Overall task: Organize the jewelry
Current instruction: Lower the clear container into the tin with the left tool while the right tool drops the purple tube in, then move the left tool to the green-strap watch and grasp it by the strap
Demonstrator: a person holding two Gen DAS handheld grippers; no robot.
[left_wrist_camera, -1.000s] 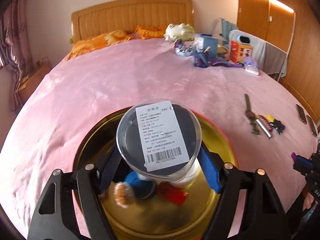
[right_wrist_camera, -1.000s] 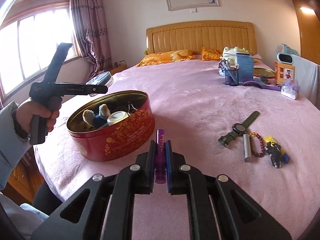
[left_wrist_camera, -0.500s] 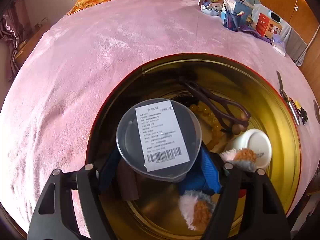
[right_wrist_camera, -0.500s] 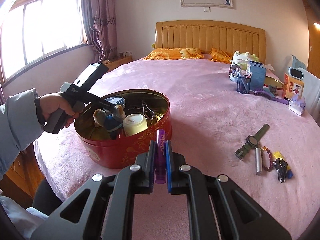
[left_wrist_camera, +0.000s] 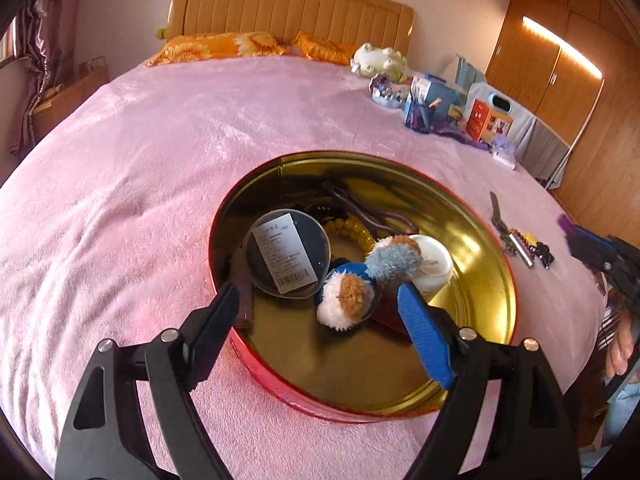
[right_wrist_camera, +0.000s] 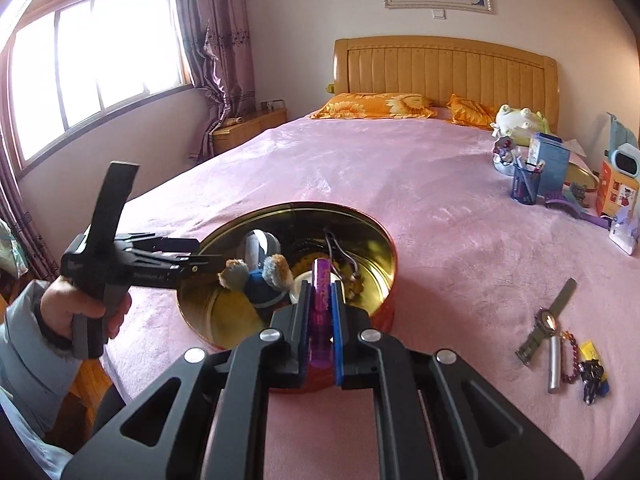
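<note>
A round red tin (left_wrist_camera: 496, 280) with a gold inside sits on the pink bed; it also shows in the right wrist view (right_wrist_camera: 384, 248). In it lie a clear round box with a label (left_wrist_camera: 286, 256), a plush toy (left_wrist_camera: 360, 276), a white jar (left_wrist_camera: 434, 264), yellow beads (left_wrist_camera: 352, 228) and a dark hair clip (left_wrist_camera: 360, 208). My left gripper (left_wrist_camera: 316, 304) is open and empty over the tin's near rim. My right gripper (right_wrist_camera: 320, 284) is shut on a purple tube (right_wrist_camera: 320, 308) and holds it at the tin's near side.
A watch (right_wrist_camera: 546, 318), a silver tube (right_wrist_camera: 554, 364), a bead bracelet (right_wrist_camera: 574, 356) and a dark keychain (right_wrist_camera: 594, 374) lie on the bed right of the tin. A pen cup (right_wrist_camera: 526, 184), boxes and a purple comb (right_wrist_camera: 576, 208) stand at the far right.
My left gripper has opened, let the clear round box go into the tin and pulled back. My right gripper has carried the purple tube closer to the tin.
</note>
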